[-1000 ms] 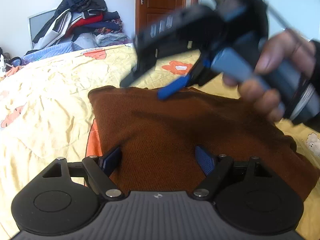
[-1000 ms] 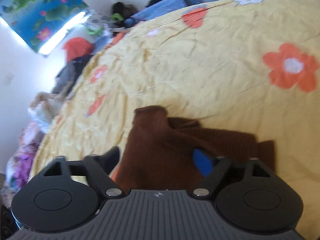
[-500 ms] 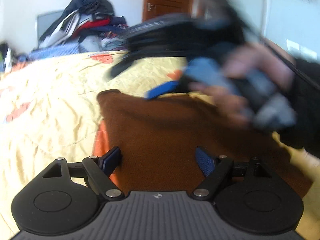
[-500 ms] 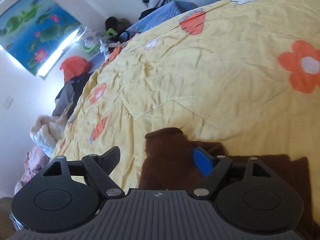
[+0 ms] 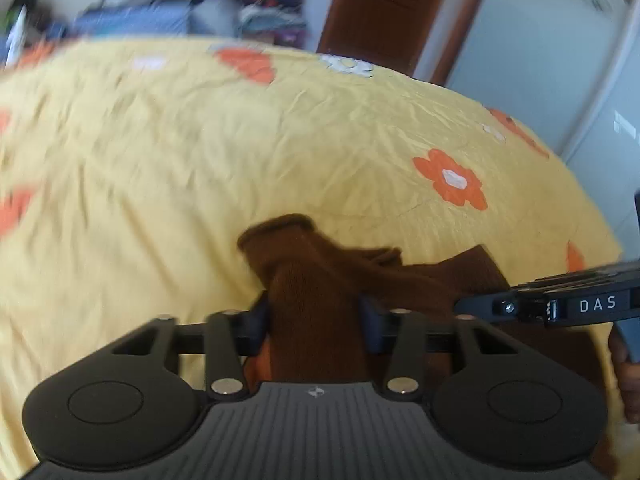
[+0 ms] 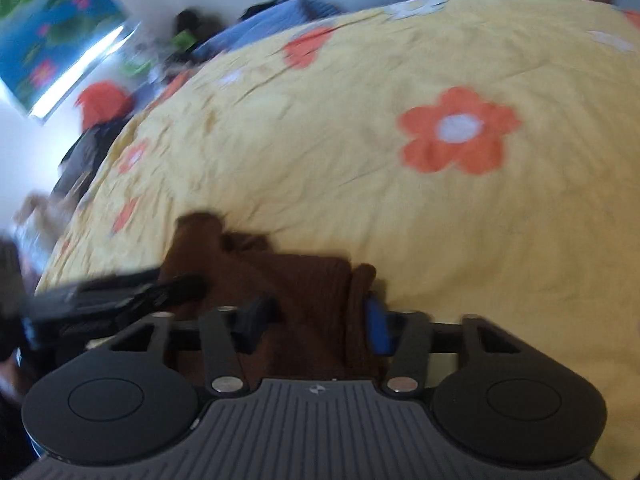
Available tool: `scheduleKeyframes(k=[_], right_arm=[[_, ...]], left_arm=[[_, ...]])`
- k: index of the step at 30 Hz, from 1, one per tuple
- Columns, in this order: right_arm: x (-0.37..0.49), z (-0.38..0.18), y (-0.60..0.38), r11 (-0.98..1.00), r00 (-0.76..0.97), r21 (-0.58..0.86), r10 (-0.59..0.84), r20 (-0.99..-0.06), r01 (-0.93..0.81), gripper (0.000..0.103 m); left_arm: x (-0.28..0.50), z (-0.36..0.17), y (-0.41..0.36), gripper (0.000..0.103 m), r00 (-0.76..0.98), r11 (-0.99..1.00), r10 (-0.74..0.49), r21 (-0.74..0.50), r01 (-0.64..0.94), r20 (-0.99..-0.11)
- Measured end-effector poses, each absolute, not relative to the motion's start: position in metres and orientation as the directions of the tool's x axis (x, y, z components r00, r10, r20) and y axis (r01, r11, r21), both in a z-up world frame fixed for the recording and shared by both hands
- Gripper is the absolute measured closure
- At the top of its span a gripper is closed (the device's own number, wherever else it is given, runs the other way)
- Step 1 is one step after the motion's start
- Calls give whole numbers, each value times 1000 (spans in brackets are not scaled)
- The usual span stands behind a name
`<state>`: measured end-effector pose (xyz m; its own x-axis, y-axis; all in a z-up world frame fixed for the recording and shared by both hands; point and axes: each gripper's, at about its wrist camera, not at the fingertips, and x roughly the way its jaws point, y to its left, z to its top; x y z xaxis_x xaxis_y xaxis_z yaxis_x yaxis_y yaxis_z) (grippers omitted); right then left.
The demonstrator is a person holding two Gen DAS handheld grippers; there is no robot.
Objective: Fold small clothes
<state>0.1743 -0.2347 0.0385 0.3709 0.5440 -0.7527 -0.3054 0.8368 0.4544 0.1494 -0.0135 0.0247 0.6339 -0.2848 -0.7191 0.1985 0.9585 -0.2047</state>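
A brown knit garment (image 5: 320, 280) lies bunched on the yellow flowered bedspread (image 5: 200, 140). My left gripper (image 5: 316, 316) is shut on a thick fold of it. In the right wrist view the same garment (image 6: 308, 280) fills the gap of my right gripper (image 6: 316, 320), whose fingers press against a bunched fold. The right gripper's body (image 5: 560, 300) shows at the right edge of the left wrist view; the left gripper (image 6: 120, 292) shows blurred at the left of the right wrist view. The garment's near part is hidden under both grippers.
The bedspread (image 6: 400, 160) stretches far ahead. A pile of clothes (image 5: 248, 4) lies beyond the bed's far edge beside a brown door (image 5: 384, 12). A bright picture (image 6: 52, 28) hangs on the left wall, with more clothes (image 6: 100, 108) below it.
Both grippers have come down onto the garment and closed on its folds. The flat brown cloth is now bunched up, and the two grippers sit side by side.
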Motion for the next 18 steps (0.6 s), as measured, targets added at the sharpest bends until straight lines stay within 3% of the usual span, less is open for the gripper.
scheduleKeyframes(k=[5, 8, 10, 14, 16, 18], right_arm=[[175, 53, -242, 826, 443, 450, 562, -698, -339, 78], [181, 46, -265, 822, 466, 501, 567, -679, -270, 78], [179, 28, -275, 810, 475, 536, 578, -664, -237, 79], [163, 36, -284, 794, 508, 579, 582, -634, -186, 43], [142, 55, -292, 805, 580, 557, 558, -593, -204, 43], [117, 72, -292, 802, 609, 541, 566, -556, -252, 42]], left_arm=[[142, 45, -41, 81, 732, 959, -248, -54, 278, -634], [149, 30, -59, 81, 720, 955, -197, 35, 294, -665], [144, 21, -58, 75, 752, 956, -164, 87, 282, -638], [122, 40, -42, 53, 789, 972, -103, 109, 211, -605], [94, 55, -33, 45, 823, 976, -96, 108, 187, -559], [68, 63, -31, 38, 818, 971, -164, 56, 232, -551]])
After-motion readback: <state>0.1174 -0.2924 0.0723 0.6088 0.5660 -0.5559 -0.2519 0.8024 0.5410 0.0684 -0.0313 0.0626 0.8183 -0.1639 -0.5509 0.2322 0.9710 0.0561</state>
